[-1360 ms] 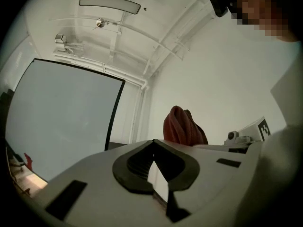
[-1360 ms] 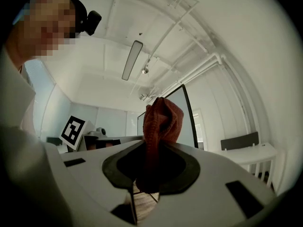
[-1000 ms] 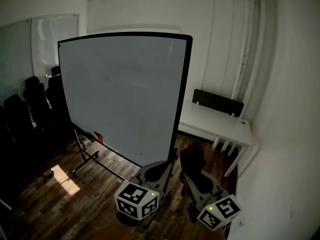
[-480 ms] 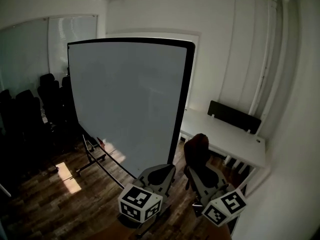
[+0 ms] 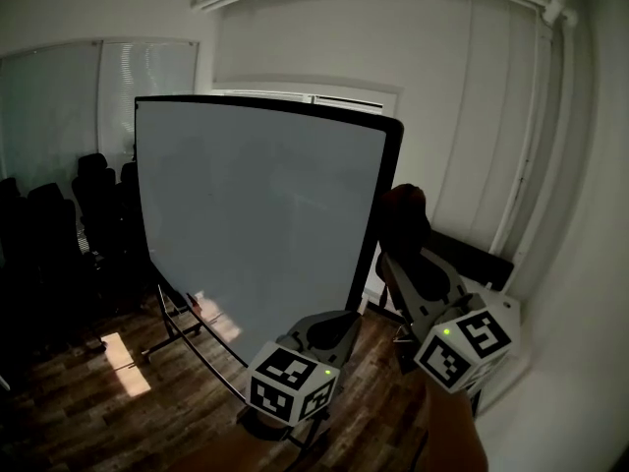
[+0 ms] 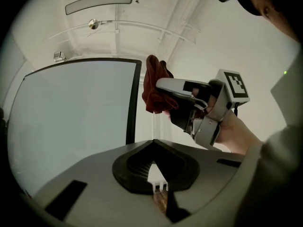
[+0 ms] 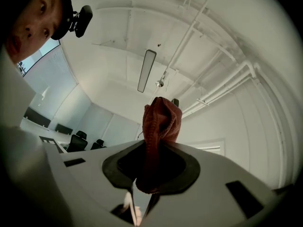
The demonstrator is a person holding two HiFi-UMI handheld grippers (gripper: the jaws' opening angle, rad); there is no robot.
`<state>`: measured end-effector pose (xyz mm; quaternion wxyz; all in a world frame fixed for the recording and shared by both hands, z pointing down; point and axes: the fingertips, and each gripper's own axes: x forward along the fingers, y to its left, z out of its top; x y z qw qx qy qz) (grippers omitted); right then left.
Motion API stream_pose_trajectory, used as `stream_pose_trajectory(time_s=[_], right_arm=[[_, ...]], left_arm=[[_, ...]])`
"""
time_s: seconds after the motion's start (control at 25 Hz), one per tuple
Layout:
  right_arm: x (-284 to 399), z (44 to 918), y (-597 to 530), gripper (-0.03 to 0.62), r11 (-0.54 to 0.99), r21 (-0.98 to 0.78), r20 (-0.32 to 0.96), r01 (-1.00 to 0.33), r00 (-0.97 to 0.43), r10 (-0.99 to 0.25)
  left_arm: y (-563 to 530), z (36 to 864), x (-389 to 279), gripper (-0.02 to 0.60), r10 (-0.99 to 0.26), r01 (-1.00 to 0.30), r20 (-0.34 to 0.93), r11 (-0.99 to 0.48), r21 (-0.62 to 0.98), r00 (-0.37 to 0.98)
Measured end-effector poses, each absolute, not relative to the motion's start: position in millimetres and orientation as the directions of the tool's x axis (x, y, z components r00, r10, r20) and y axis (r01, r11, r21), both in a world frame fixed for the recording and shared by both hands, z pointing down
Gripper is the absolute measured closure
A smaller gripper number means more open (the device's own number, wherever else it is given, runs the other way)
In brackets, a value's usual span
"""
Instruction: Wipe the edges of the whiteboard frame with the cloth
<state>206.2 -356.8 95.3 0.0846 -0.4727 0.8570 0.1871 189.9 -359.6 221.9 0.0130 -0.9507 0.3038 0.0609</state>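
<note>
Left gripper (image 5: pixel 332 324) low at frame centre, 2 jaws pressed together on nothing, right gripper (image 5: pixel 405 232) higher, clenched on red cloth (image 5: pixel 404 198), left gripper view alone shows a gap between cloth and black whiteboard frame (image 5: pixel 384 214) right edge, open wall (image 5: pixel 472 116) beyond.

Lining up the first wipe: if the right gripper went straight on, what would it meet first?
Probably the whiteboard's black right frame edge, met by the dark red cloth in the right gripper's fingers; depth is unclear, so it may pass beside it.
</note>
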Motion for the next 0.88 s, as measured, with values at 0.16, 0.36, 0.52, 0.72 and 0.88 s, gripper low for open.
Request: stream_pose_trajectory(time_s=[0.16, 0.36, 0.52, 0.72, 0.88], right_arm=[[209, 57, -378, 0.520, 0.441, 0.267, -0.355, -0.857, -0.513, -0.782], [216, 33, -403, 0.520, 0.398, 0.282, -0.376, -0.873, -0.482, -0.791], [219, 40, -414, 0.520, 0.407, 0.264, -0.357, -0.875, -0.480, -0.801], [219, 50, -416, 0.520, 0.406, 0.291, -0.285, -0.867, -0.483, -0.828], [215, 122, -414, 0.520, 0.410, 0.302, -0.218, -0.861, -0.481, -0.849]], left_arm=[[-373, 200, 187, 0.572, -0.556, -0.563, -0.155, -0.827, -0.002, 0.817], [-390, 219, 183, 0.572, -0.548, -0.553, -0.153, -0.833, 0.012, 0.822], [-400, 222, 185, 0.572, -0.542, -0.545, -0.146, -0.838, 0.019, 0.828], [-404, 203, 191, 0.572, -0.535, -0.539, -0.140, -0.843, 0.011, 0.833], [-403, 241, 186, 0.572, -0.539, -0.542, -0.122, -0.841, 0.013, 0.834]])
